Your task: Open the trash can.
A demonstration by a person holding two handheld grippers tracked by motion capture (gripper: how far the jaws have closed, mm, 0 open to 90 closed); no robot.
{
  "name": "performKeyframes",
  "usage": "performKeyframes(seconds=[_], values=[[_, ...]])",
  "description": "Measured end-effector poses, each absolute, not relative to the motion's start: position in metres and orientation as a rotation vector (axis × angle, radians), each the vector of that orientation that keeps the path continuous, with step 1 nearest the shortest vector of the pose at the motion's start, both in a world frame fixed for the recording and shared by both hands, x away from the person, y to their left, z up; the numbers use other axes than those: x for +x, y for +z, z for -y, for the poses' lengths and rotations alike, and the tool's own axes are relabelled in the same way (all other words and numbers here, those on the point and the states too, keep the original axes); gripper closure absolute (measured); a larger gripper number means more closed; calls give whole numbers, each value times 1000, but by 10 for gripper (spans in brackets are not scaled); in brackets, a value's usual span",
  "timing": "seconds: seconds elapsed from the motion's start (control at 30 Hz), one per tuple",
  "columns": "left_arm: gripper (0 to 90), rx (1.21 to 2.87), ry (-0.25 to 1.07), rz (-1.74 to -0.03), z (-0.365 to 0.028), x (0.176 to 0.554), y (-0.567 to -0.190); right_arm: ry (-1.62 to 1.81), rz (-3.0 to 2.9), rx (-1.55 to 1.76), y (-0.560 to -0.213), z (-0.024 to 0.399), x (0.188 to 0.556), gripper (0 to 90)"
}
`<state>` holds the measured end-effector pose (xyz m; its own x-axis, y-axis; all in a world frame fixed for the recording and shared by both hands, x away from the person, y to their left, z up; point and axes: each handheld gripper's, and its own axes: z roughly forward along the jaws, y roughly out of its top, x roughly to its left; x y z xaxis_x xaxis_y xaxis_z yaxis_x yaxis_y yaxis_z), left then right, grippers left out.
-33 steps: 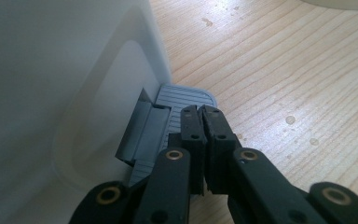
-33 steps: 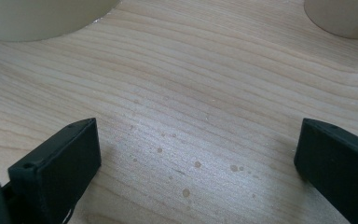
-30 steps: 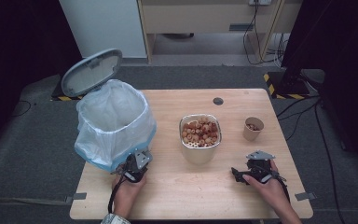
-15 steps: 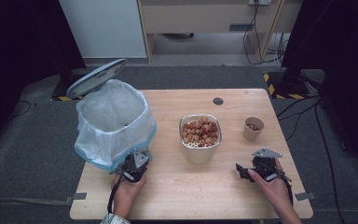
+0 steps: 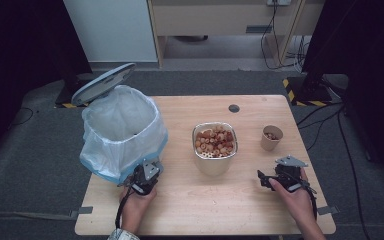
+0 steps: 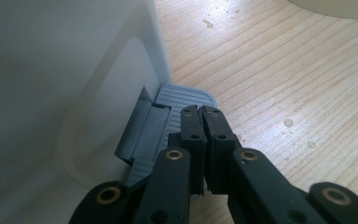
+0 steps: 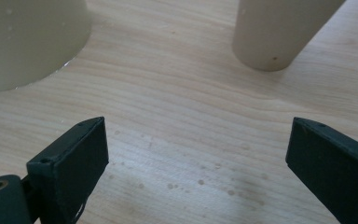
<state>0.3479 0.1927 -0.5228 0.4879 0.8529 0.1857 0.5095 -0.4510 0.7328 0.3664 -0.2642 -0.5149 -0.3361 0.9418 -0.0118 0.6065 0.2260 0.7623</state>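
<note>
Looking down from the high view, the worktop (image 5: 190,200) carries a bin (image 5: 122,132) at its left, lined with a pale bag, its lid (image 5: 102,82) tipped up and back toward the far left. The left claw (image 5: 142,177) sits at the bin's near foot, pointing away from the person toward the bin's base; its tips are too small here to read. A bowl (image 5: 215,147) of tan pieces stands mid-worktop, and a small cup (image 5: 271,137) stands to its right, apart from it. The right claw (image 5: 266,181) lies near the front right, pointing left across the worktop, nothing between its tips.

The left gripper view brings up what the high view hides: a grey ribbed pedal (image 6: 168,121) juts from the bin's white wall, its long axis running out from the bin toward the camera. The left claw (image 6: 202,114) is closed tight, tips together, resting over the pedal's right part; whether it presses cannot be told. The bin's top is cut off, and a pale rim at the upper right is cropped.

The right gripper view shows the right claw (image 7: 196,144) standing wide, having just narrowed slightly, over bare wood. The bowl (image 7: 28,42) at the left and the cup (image 7: 279,32) at the right are both cropped to their lower walls, contents hidden.
</note>
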Motion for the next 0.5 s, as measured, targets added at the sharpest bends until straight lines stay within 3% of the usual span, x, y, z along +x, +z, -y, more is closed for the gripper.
performKeyframes(seconds=[0.5], values=[[871,2126,734,-1118,-193,348,-523,922,-1928,1488,-498,266,377,66]])
